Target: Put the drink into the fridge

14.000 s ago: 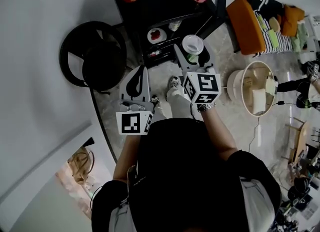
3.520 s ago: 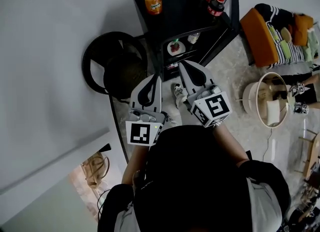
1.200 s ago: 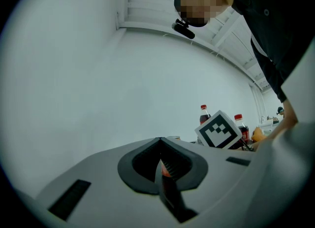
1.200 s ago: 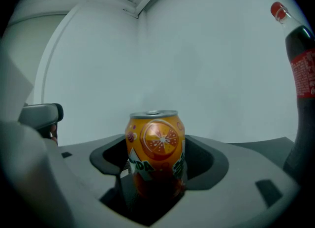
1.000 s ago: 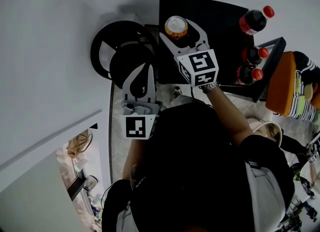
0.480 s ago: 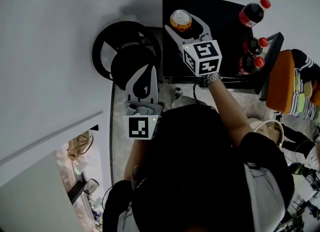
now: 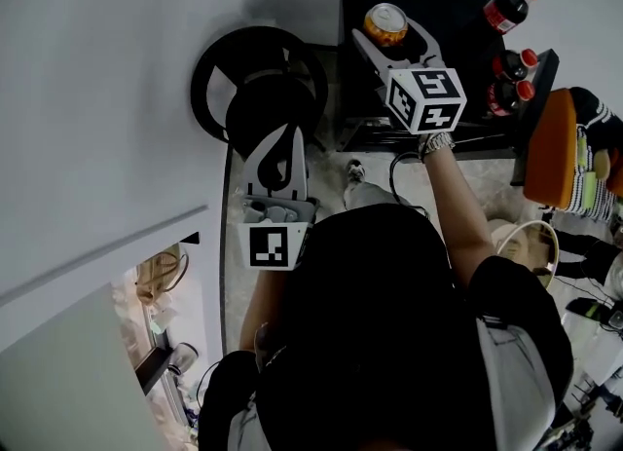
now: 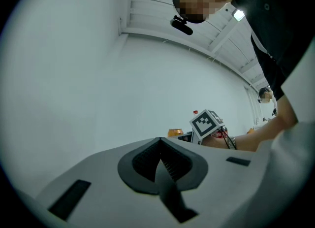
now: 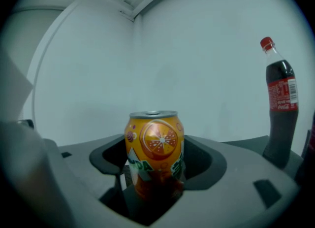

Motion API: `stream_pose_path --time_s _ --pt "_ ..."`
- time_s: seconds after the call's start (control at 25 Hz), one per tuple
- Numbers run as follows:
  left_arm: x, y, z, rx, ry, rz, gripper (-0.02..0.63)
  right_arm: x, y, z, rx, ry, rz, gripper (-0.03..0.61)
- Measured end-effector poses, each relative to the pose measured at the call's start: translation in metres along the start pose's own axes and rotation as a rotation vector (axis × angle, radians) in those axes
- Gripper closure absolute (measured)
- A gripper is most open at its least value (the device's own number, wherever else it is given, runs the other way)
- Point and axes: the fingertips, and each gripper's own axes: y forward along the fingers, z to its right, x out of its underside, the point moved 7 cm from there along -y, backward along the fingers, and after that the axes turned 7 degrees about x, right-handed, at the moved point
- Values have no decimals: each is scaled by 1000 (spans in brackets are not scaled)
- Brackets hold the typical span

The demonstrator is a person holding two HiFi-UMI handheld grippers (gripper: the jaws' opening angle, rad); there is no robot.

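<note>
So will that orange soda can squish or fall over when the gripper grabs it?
The orange soda can is thin metal, so a hard squeeze might dent it. Its smooth round side could slip between the right gripper's jaws. Upright on the black fridge, it might tip and roll if pushed high.

Legible markings. The orange soda can (image 9: pixel 154 153) carries a picture of a cut orange above a slanted green band. White capitals on the band read "NDA", and the start of the word is turned out of sight. More green lettering on the can's right flank is too skewed to read. The cola bottle (image 9: pixel 280 109) wears a red label with white script running up it, too small to spell out. The left cube (image 7: pixel 268 246) and the right cube (image 7: pixel 426 98) bear black-and-white square code markers, without letters or numerals.
</note>
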Motion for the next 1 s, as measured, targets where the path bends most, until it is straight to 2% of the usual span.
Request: stream_pose_path --time_s 0.16,0.4,0.52,0.72,1.0 --pt "0 -28 -6 21 -8 7 604 -11 -30 -20 21 33 35 253" --pt "-1 -68 -8 79 -29 31 604 -16 -77 -61 39 7 67 253" --pt "-1 -86 -7 106 -33 49 604 -10 -101 -78 55 0 71 253" --pt "8 -115 -2 144 -64 35 604 3 -142 -100 92 -17 55 253" --pt "16 -131 17 211 -104 34 604 22 -191 -107 122 -48 55 253"
